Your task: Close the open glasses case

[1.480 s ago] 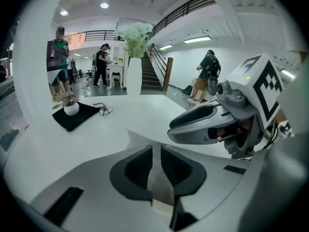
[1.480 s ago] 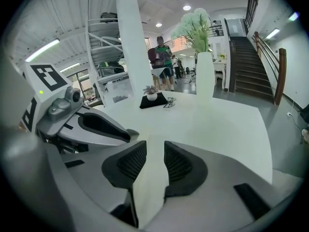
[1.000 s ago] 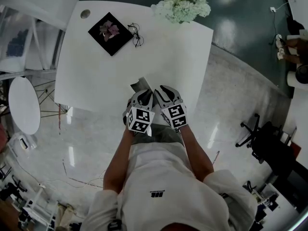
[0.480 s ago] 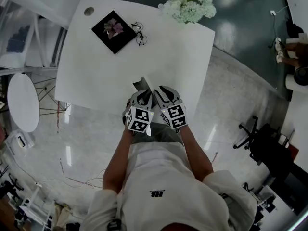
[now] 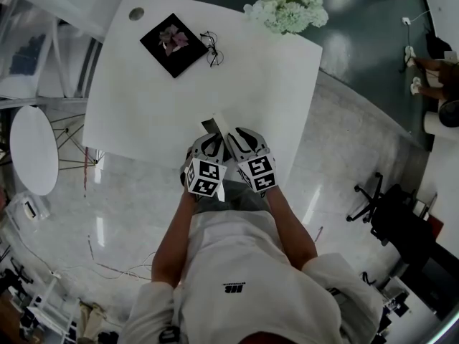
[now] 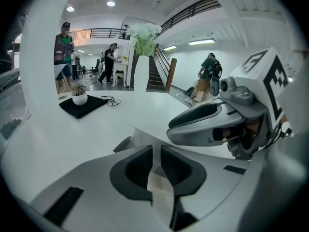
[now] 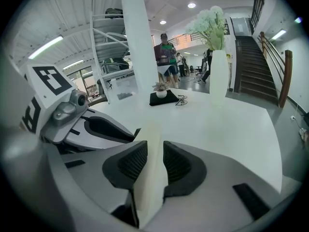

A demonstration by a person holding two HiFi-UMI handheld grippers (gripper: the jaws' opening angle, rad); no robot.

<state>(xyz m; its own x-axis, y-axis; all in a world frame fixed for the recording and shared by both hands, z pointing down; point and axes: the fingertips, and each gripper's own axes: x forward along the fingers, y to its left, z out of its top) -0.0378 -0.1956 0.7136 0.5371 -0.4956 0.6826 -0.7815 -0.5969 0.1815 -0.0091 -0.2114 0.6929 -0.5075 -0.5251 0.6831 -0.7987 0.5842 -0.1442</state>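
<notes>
The pale, open glasses case (image 5: 216, 126) lies at the near edge of the white table (image 5: 158, 106), mostly hidden under both grippers. My left gripper (image 5: 211, 146) is shut on a thin cream flap of the case (image 6: 155, 170), which runs up between its dark pads. Right beside it, my right gripper (image 5: 238, 142) is shut on the same cream flap (image 7: 153, 144). The two sets of jaws sit side by side, nearly touching. In each gripper view the other gripper shows: the right gripper (image 6: 179, 129) and the left gripper (image 7: 131, 137).
At the table's far side lie a black mat with a small potted plant (image 5: 172, 43), a pair of glasses (image 5: 212, 49) and a vase of white flowers (image 5: 288, 9). A round white side table (image 5: 32, 149) stands left. An office chair (image 5: 380, 206) is on the floor to the right.
Both grippers stay clamped on the case. The left one has edged slightly along the table's near edge, and the head view has drifted a little.
</notes>
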